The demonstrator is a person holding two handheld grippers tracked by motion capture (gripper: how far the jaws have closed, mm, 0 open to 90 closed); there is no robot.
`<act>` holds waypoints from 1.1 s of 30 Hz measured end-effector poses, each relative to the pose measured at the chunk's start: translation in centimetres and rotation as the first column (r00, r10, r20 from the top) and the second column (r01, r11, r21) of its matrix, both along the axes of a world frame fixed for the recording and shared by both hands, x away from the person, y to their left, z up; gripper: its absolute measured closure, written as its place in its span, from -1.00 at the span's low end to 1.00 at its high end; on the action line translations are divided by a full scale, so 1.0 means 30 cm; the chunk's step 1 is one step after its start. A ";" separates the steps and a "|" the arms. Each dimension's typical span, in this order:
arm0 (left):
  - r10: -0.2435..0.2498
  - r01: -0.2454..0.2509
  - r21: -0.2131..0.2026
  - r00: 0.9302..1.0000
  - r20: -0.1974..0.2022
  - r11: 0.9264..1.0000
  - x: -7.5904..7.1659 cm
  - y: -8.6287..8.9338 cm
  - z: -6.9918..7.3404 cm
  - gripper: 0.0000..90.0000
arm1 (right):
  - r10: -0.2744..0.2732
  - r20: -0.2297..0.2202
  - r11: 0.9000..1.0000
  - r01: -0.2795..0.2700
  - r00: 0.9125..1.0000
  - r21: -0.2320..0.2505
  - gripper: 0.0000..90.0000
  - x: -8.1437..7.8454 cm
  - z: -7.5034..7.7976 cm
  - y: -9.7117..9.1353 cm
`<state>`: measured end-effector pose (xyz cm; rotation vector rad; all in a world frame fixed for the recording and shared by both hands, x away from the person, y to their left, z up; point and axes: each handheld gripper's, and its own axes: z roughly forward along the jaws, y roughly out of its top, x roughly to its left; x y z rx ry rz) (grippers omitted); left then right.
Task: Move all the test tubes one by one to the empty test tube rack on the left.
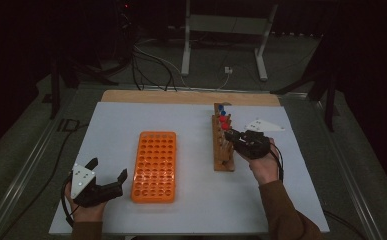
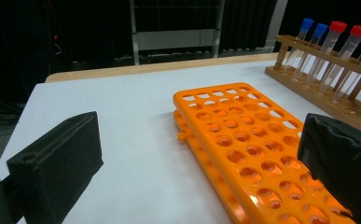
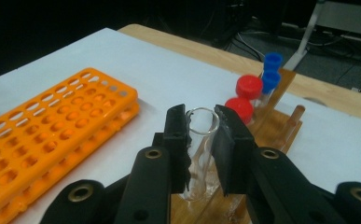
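Glass is my worry: my right tool (image 3: 201, 135) is closed on the uncapped clear tube (image 3: 200, 149), low in the wooden rack (image 3: 281, 126) beside the capped tubes (image 3: 243, 95). If I lift it crooked, it may catch the rack hole and slip or crack. My left tool (image 2: 192, 158) waits wide open, holding nothing, near the orange rack (image 2: 248, 149) on the desk (image 2: 136, 107).

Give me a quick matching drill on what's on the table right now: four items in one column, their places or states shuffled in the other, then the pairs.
Items
1. orange rack
2. uncapped tube
3. left gripper
4. red-capped tubes

Places or states
A. standing in the wooden rack, behind the clear one
B. open, nothing between its jaws
C. clamped in the right gripper
D. lying flat mid-table, all holes vacant

Pairs: 1-D, 2-C, 3-B, 4-A
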<state>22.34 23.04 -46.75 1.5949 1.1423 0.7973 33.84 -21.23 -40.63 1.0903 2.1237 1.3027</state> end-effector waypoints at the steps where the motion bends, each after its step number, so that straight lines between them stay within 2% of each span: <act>1: -0.002 0.002 0.001 1.000 -0.002 1.000 0.001 -0.001 -0.001 -0.99 | 0.001 0.004 1.000 -0.001 1.000 0.002 0.71 -0.001 0.010 -0.002; 5: -0.004 0.004 0.004 1.000 -0.002 1.000 0.000 -0.003 0.001 -0.99 | 0.007 0.017 1.000 -0.008 1.000 0.008 0.71 -0.006 0.037 -0.007; 6: -0.004 0.004 0.011 1.000 0.000 1.000 -0.001 -0.005 0.002 -0.99 | 0.007 0.017 1.000 -0.008 1.000 0.008 0.71 -0.006 0.037 -0.007; 7: -0.005 0.004 0.038 1.000 0.009 0.999 -0.003 -0.014 0.007 -0.99 | 0.011 0.021 1.000 -0.011 1.000 0.019 0.71 -0.007 0.048 -0.010; 16: -0.032 0.030 0.057 0.999 0.029 0.998 0.020 -0.053 0.035 -0.99 | 0.033 0.043 0.999 -0.034 0.999 0.013 0.71 -0.008 0.091 0.005; 23: -0.100 0.099 0.014 0.994 0.045 0.995 0.064 -0.118 0.081 -0.99 | 0.065 0.048 0.998 -0.065 0.997 0.014 0.71 -0.005 0.112 0.037; 26: -0.136 0.136 -0.001 0.990 0.047 0.991 0.094 -0.162 0.097 -0.99 | 0.074 0.038 0.997 -0.074 0.997 0.012 0.71 -0.006 0.107 0.050; 29: -0.194 0.193 0.017 0.980 0.048 0.981 0.132 -0.236 0.116 -0.99 | 0.091 0.029 0.996 -0.092 0.995 0.018 0.71 -0.005 0.096 0.066; 30: -0.194 0.193 0.017 0.980 0.048 0.981 0.132 -0.236 0.116 -0.99 | 0.091 0.029 0.996 -0.092 0.995 0.018 0.71 -0.005 0.096 0.066; 33: -0.247 0.247 0.012 0.968 0.051 0.969 0.163 -0.316 0.127 -0.99 | 0.113 0.015 0.994 -0.113 0.994 0.013 0.71 -0.006 0.084 0.089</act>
